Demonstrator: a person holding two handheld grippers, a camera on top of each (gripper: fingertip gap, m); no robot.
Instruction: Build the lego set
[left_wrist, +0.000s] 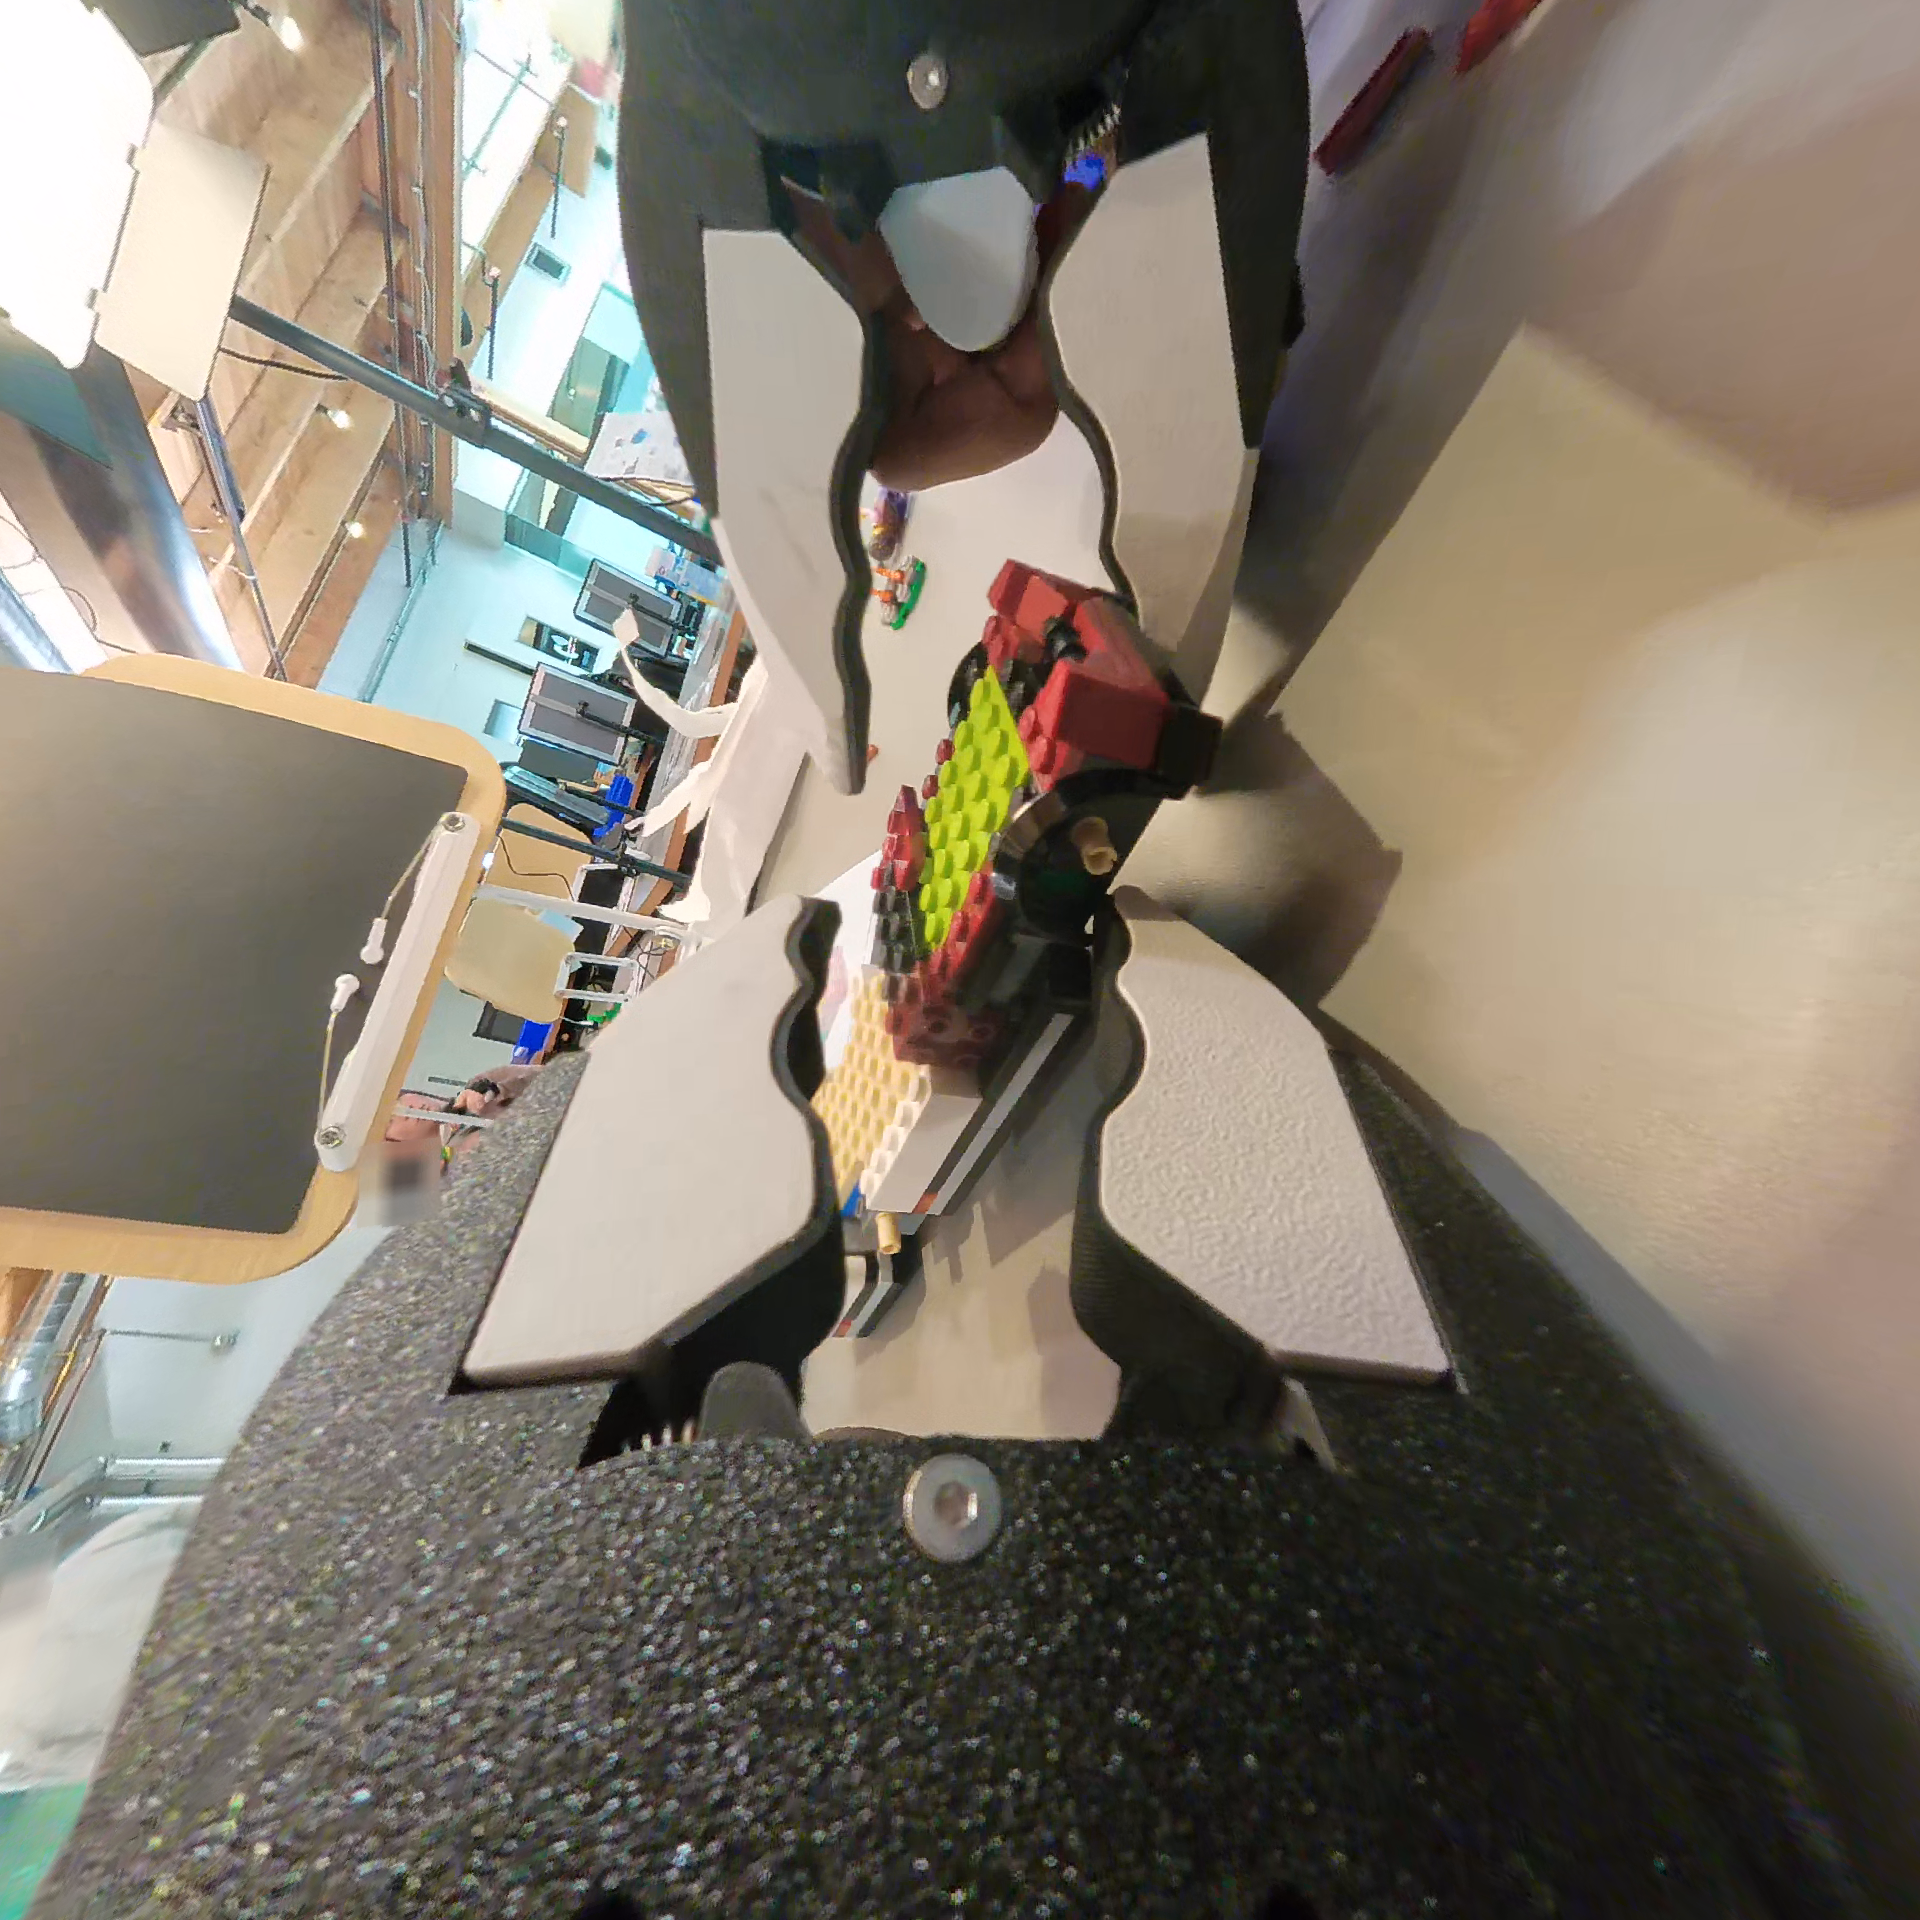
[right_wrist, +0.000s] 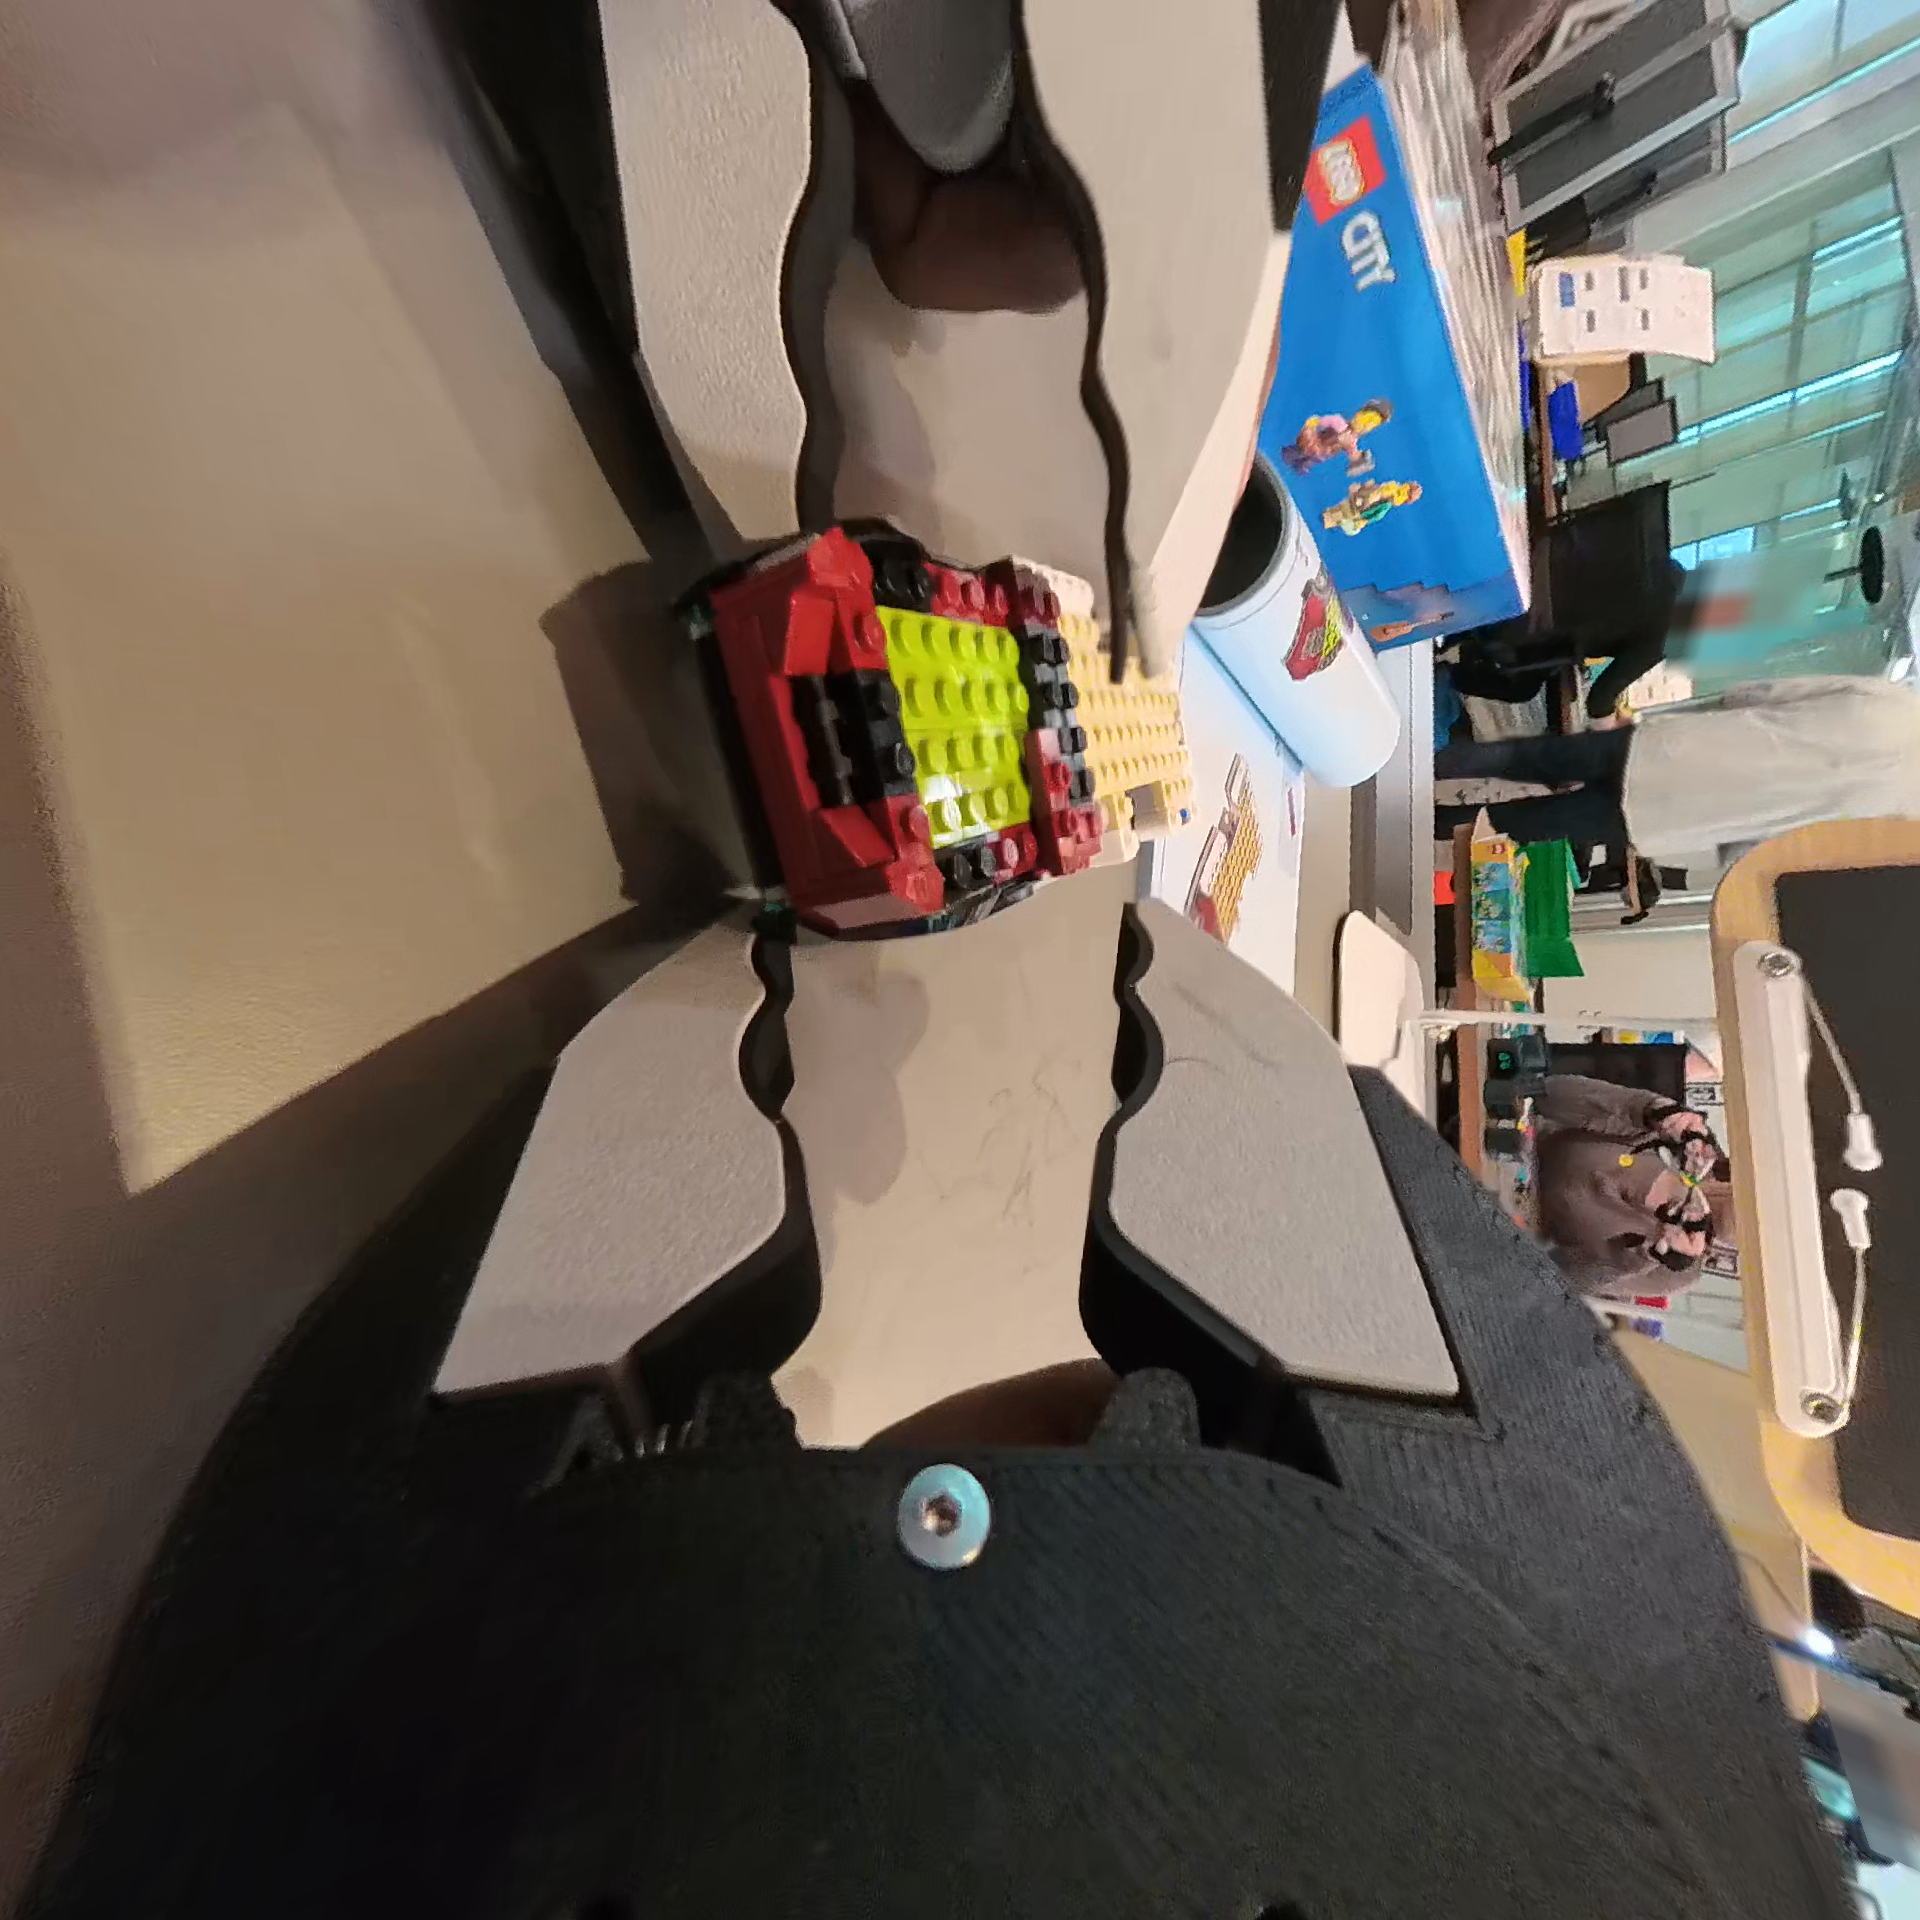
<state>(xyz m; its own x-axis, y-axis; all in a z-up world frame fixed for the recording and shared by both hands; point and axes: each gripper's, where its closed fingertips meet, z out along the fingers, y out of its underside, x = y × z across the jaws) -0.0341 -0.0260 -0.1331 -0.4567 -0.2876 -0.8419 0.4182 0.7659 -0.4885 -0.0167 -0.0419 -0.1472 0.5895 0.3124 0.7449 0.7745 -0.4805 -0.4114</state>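
Each cam sits on the back of its own tool and looks fwd along the two fingers, both views rolled sideways. Left wrist view: very near the brick model (left_wrist: 977, 831), which lies between and just ahead of the left tool (left_wrist: 961, 914); opposite tool (left_wrist: 987, 727) faces it. Right wrist view: model (right_wrist: 925, 727) just beyond the right tool (right_wrist: 951, 935). Both share the model, the pale counter (right_wrist: 935, 1195) and the facing tool.

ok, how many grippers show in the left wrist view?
2. The left gripper comes in from the bottom, its fingers either side of the toy-brick vehicle. The right gripper comes in from the top, at the vehicle's red end. Neither is hidden.
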